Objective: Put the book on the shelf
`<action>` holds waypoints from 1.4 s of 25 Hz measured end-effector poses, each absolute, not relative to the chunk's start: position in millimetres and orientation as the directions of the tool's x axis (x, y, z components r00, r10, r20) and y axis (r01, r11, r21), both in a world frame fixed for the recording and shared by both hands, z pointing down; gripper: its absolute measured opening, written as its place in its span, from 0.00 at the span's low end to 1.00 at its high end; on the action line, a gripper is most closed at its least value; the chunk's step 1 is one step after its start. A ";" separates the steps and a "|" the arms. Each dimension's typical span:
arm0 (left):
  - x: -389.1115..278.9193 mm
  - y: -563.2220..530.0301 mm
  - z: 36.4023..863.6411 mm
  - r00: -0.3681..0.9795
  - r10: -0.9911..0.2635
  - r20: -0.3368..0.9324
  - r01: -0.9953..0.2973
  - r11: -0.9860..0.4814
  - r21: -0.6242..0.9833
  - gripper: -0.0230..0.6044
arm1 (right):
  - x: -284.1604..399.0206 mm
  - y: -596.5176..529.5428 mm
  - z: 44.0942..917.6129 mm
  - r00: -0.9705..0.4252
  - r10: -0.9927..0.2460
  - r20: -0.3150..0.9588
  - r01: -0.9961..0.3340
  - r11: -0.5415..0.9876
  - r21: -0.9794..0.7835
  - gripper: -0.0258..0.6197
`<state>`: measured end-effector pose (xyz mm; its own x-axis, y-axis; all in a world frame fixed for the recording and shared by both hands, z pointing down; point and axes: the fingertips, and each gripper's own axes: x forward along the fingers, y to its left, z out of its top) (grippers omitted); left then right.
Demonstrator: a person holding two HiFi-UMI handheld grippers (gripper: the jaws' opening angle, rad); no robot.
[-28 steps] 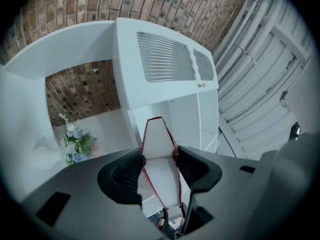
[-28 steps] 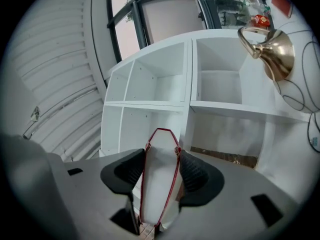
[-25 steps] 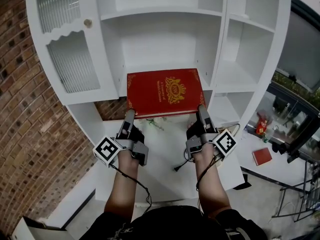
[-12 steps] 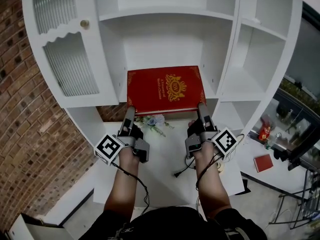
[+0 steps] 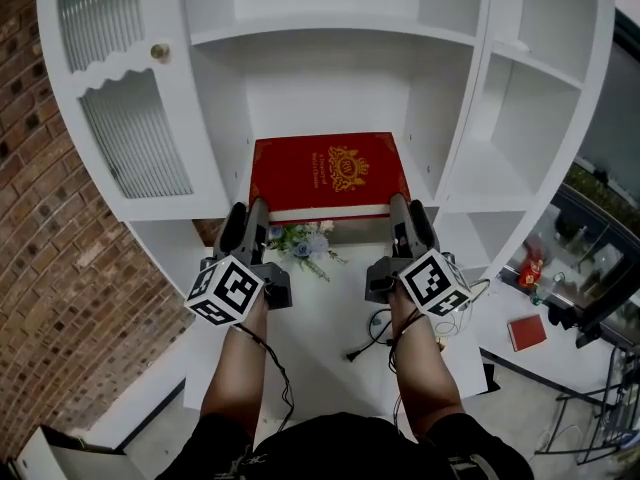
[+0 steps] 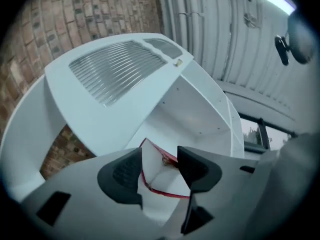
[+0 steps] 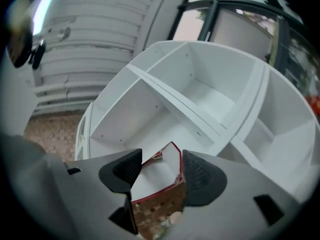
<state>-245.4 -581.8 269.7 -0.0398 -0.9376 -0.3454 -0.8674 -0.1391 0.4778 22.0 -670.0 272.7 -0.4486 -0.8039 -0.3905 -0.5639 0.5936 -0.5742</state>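
Note:
A red book [image 5: 330, 173] with gold ornament lies flat on the middle shelf [image 5: 425, 183] of the white bookcase, its front edge near the shelf's lip. My left gripper [image 5: 246, 218] is at the book's front left corner and my right gripper [image 5: 408, 216] at its front right corner. In the left gripper view the book's page edge [image 6: 157, 176] shows between the parted jaws of the left gripper [image 6: 159, 168]. The right gripper's [image 7: 159, 171] jaws are opening, with the book's corner [image 7: 159, 179] between them and the pads not pressing on it.
A ribbed-glass cabinet door [image 5: 135, 143] stands left of the book's compartment, narrow side shelves [image 5: 500, 158] right. Artificial flowers [image 5: 300, 240] and a black cable [image 5: 362, 346] lie on the white surface [image 5: 320, 308] below. A brick wall [image 5: 50, 228] is left, a small red book [image 5: 525, 331] far right.
The book has settled a little deeper onto the shelf. Both grippers have tilted up at its front corners, their marker cubes now nearer the camera.

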 end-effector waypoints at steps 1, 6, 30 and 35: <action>-245.6 -582.2 265.3 -0.057 -0.938 -0.343 -0.903 -0.097 0.418 0.41 | 21.3 -670.5 268.3 -0.442 -0.807 -0.392 -0.618 0.591 -0.519 0.46; -239.0 -584.7 249.4 -0.116 -0.931 -0.347 -0.982 0.056 0.179 0.35 | 18.0 -673.5 254.2 -0.420 -0.821 -0.386 -0.799 0.537 -0.271 0.46; -240.6 -638.6 242.4 -0.108 -0.966 -0.233 -0.994 0.104 0.032 0.22 | -6.4 -712.1 246.8 -0.457 -0.856 -0.241 -0.865 0.491 -0.103 0.30; -239.4 -635.7 242.5 -0.109 -0.968 -0.227 -0.994 0.102 0.043 0.23 | -3.9 -708.2 246.1 -0.440 -0.865 -0.240 -0.876 0.472 -0.096 0.30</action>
